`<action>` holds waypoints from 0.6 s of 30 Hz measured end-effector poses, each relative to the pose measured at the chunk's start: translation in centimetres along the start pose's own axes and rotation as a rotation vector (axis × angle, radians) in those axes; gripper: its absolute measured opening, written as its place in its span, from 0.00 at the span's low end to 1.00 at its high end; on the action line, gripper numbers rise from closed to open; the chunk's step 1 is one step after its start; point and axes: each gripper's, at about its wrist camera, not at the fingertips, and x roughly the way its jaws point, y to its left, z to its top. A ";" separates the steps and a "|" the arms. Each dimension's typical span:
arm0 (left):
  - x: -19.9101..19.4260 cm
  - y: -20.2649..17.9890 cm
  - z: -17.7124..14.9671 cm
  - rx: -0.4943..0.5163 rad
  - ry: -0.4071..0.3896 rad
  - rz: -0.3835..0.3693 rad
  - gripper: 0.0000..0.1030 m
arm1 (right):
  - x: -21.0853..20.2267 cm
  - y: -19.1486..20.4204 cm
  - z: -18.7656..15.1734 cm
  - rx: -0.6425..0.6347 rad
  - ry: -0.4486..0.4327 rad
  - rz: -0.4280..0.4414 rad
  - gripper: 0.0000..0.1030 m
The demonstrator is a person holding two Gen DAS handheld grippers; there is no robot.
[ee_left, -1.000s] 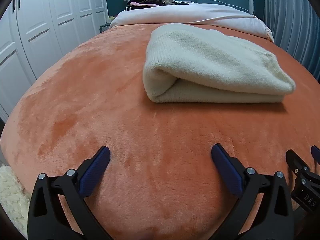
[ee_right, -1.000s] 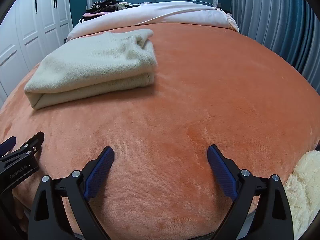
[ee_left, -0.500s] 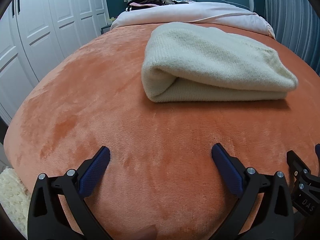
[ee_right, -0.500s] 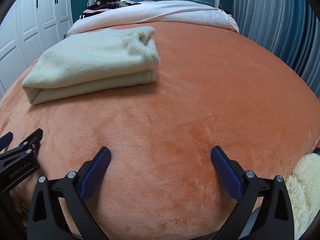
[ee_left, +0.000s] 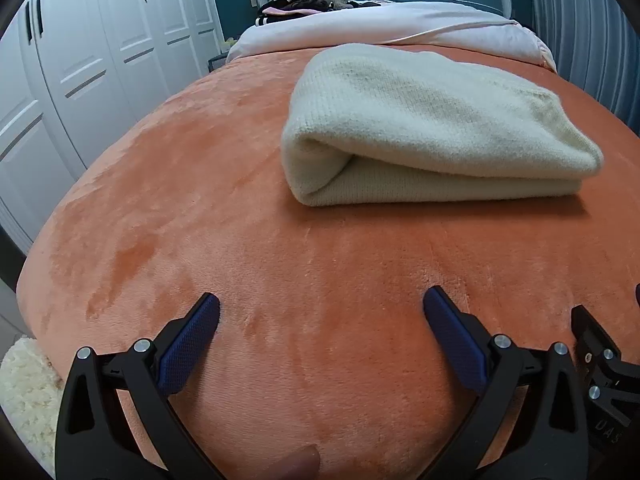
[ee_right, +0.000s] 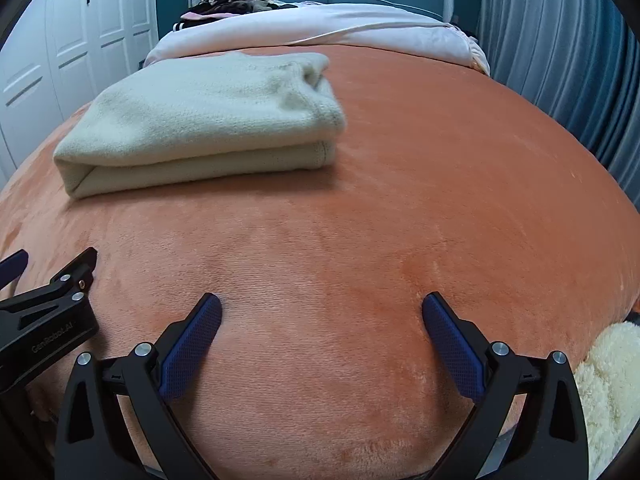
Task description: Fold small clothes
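A cream knit garment (ee_left: 432, 128) lies folded into a thick rectangle on the orange blanket (ee_left: 200, 184); in the right wrist view the garment (ee_right: 200, 120) sits up and to the left. My left gripper (ee_left: 320, 308) is open over bare blanket, well short of the garment's near edge, nothing between its blue pads (ee_left: 188, 344). My right gripper (ee_right: 322, 308) is open too, empty, near the bed's front edge and to the right of the garment. Each view catches the other gripper at its side edge.
A white duvet (ee_left: 380, 24) and a heap of dark clothes (ee_left: 296, 0) lie at the head of the bed. White wardrobe doors (ee_left: 100, 60) stand on the left, blue curtains (ee_right: 560, 52) on the right. A fluffy cream rug (ee_right: 612, 380) lies beside the bed.
Both grippers have edged slightly forward and tilted, so the folded garment sits a little lower and closer in both views. Their jaws stay open and the garment has not moved.
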 end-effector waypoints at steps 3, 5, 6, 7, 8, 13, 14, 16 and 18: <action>-0.1 -0.1 0.0 -0.001 -0.001 0.004 0.96 | 0.0 0.0 0.0 0.004 0.002 0.012 0.95; -0.2 -0.2 0.0 0.000 -0.003 0.006 0.96 | 0.0 -0.1 0.1 0.012 0.002 0.023 0.95; -0.3 -0.2 0.0 -0.008 -0.001 0.005 0.96 | 0.0 -0.1 0.2 0.016 -0.001 0.030 0.95; -0.3 -0.1 0.0 -0.020 0.002 0.003 0.96 | 0.0 -0.2 0.3 0.019 -0.003 0.037 0.95; -0.3 -0.1 -0.1 -0.021 0.003 0.004 0.96 | 0.0 -0.2 0.3 0.019 -0.002 0.040 0.95; -0.3 -0.1 -0.1 -0.020 0.005 0.006 0.96 | 0.2 0.1 0.3 0.025 0.003 0.049 0.95; -0.3 -0.1 -0.1 -0.019 0.005 0.007 0.96 | 0.2 0.2 0.4 0.025 0.004 0.049 0.95; -0.3 -0.1 -0.2 -0.020 0.005 0.005 0.96 | 0.3 0.2 0.4 0.024 0.005 0.048 0.95; -0.3 -0.1 -0.1 -0.021 0.005 0.004 0.96 | 0.3 0.2 0.4 0.024 0.004 0.048 0.95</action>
